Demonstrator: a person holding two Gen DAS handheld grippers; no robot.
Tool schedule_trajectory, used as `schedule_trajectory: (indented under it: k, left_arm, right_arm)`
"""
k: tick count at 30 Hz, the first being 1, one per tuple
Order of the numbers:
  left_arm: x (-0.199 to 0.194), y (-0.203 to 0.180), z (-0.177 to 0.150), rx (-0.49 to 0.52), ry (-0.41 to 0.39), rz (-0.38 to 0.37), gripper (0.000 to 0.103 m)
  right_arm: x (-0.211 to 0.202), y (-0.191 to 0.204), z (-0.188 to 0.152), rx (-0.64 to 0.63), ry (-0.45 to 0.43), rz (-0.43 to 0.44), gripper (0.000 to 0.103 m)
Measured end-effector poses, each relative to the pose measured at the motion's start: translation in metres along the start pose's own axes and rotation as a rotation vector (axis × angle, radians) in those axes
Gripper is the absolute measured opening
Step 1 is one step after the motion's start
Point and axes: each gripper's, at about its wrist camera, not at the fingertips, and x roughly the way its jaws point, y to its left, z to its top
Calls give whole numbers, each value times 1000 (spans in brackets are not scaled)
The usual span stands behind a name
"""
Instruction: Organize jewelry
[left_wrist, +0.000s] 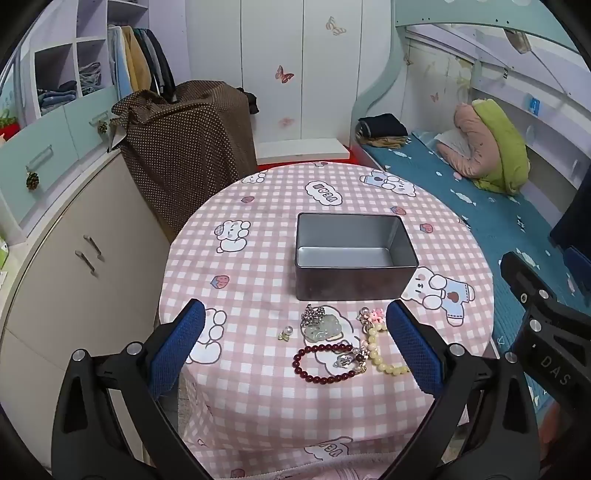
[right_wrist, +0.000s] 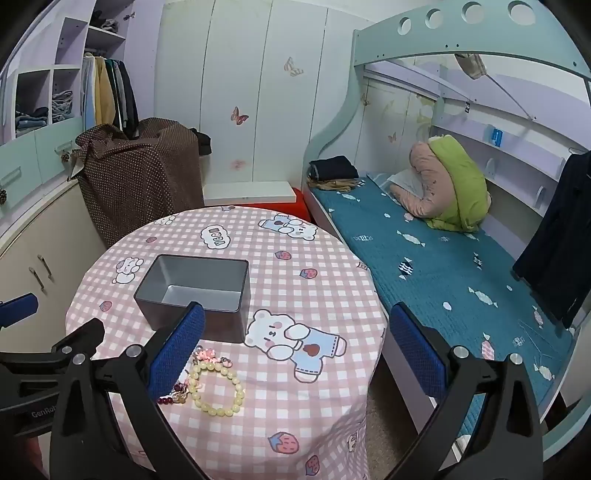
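Checked tablecloth (left_wrist: 258, 387) bears jewelry (left_wrist: 332, 343) beside tin (left_wrist: 354, 284).

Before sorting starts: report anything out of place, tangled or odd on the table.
The jewelry lies loose in a small heap in front of the empty metal tin, none inside. The dark red bead bracelet and yellow bead bracelet meet at a cluster of charms. Nothing looks damaged.

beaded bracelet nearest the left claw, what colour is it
Dark red bracelet, clearest in the left wrist view.
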Motion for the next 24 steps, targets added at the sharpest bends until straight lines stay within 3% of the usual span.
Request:
schedule_trajectory:
  k: [24]
  left_arm:
    - [1, -1, 4, -1, -5, -18, 98]
  right_arm:
    - [1, 0, -1, 5, 11, -6, 96]
